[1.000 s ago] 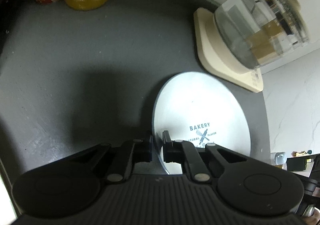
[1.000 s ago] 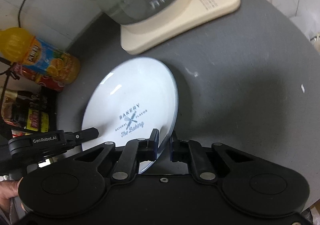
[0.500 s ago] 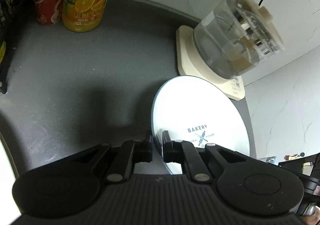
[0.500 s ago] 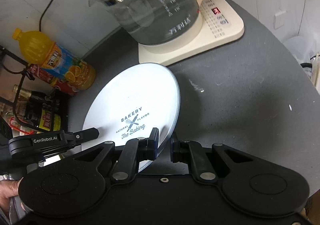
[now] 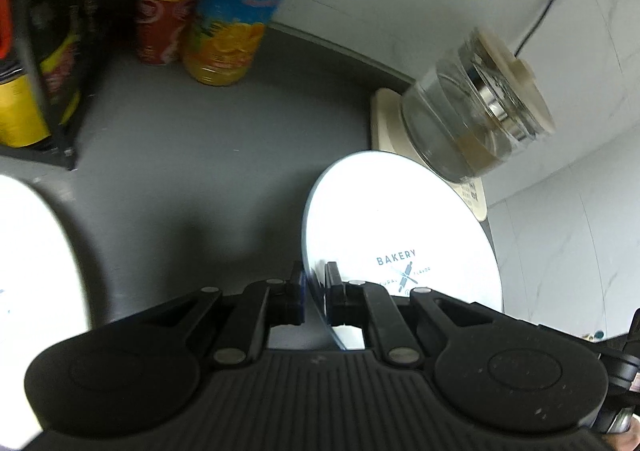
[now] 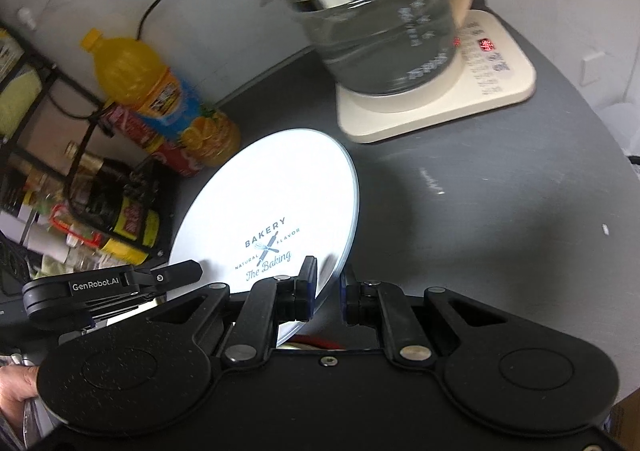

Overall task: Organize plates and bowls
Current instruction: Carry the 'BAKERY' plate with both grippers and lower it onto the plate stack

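My left claw point(image 5: 314, 297) pinches the near rim of a round, flat, glossy white plate printed with a blue "BAKERY" rolling-pin emblem point(image 5: 404, 235), its ribbed black housing below and one black pad on each face of the thin edge. My right claw point(image 6: 328, 289) has the same plate point(image 6: 272, 207) between its pads at the opposite rim; the left pad touches the printed face, but whether the right pad presses the back I cannot tell. The plate is held tilted above the matte dark grey countertop point(image 6: 500, 211), which shows small pale flecks. At the left edge of the left wrist view sits another bright white plate point(image 5: 36, 263), overexposed and cut off. Beyond the held plate stands a clear glass kettle with a steel band and cream lid and handle point(image 6: 384, 19) on a cream, rounded-square plastic base point(image 6: 496, 91) with a red display. To the other side are an orange juice bottle with a blue label point(image 6: 160, 91), a red can point(image 6: 160, 143) and a black wire rack of dark bottles point(image 6: 60, 155).
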Available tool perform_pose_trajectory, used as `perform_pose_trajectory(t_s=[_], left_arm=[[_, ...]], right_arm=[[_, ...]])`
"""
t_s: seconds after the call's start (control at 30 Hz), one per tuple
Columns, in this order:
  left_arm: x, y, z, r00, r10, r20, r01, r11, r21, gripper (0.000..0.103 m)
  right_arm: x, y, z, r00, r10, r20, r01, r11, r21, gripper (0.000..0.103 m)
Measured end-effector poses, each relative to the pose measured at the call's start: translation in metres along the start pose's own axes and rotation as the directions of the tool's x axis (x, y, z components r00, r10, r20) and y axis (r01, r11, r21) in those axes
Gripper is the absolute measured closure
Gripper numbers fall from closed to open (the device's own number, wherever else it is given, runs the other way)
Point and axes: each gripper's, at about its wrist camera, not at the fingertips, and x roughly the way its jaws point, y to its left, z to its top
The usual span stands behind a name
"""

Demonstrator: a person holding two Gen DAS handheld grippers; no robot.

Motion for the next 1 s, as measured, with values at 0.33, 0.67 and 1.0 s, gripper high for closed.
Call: perform_pose_trajectory(t_s=[0.33, 0.67, 1.0], left_arm=[[-0.042, 0.054, -0.013, 0.995, 0.062, 0.072, -0.054, 0.992, -0.112, 0.096], [-0.080, 0.112, -0.025, 0.983, 0.147, 0.114, -0.117, 0.965, -0.237, 0.096], [-0.102, 0.153, -0.037, 0.971, 0.202, 0.125, -0.154, 0.937, -0.314, 0.096]], right_arm=[[0.022, 0.055, -0.005, 0.996, 0.060, -0.059, -0.066, 0.992, -0.104, 0.092], [0.055, 0.115, -0.017, 0.981, 0.121, -0.151, -0.150, 0.969, -0.198, 0.091], [0.079, 0.155, -0.031, 0.966, 0.141, -0.219, -0.197, 0.945, -0.261, 0.091]])
